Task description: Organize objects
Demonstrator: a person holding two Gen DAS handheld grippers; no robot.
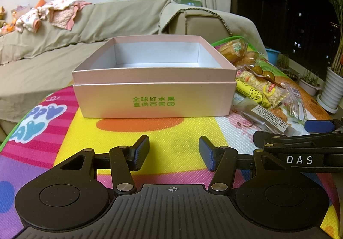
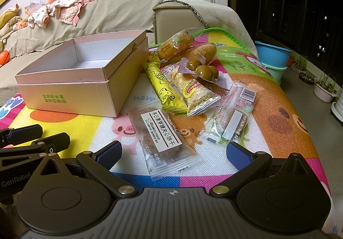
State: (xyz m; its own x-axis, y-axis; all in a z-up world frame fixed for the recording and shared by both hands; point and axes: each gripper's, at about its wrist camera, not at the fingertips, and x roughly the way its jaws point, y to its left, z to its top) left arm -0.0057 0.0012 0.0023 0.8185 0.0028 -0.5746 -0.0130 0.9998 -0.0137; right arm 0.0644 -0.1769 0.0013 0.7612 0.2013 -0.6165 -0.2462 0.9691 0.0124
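Observation:
An empty pink box with green print stands on the colourful mat, ahead of my open, empty left gripper; it also shows in the right wrist view. Right of the box lie several snack packets: a clear biscuit packet with a white label, a yellow bar, a sesame bar, a pouch of brown eggs, two bread rolls and clear sachets. My right gripper is open and empty, its fingers either side of the biscuit packet's near end.
The play mat covers a low table whose right edge drops to the floor. A covered sofa stands behind. Blue tubs and plant pots sit on the floor at right. The left gripper's fingers show at left.

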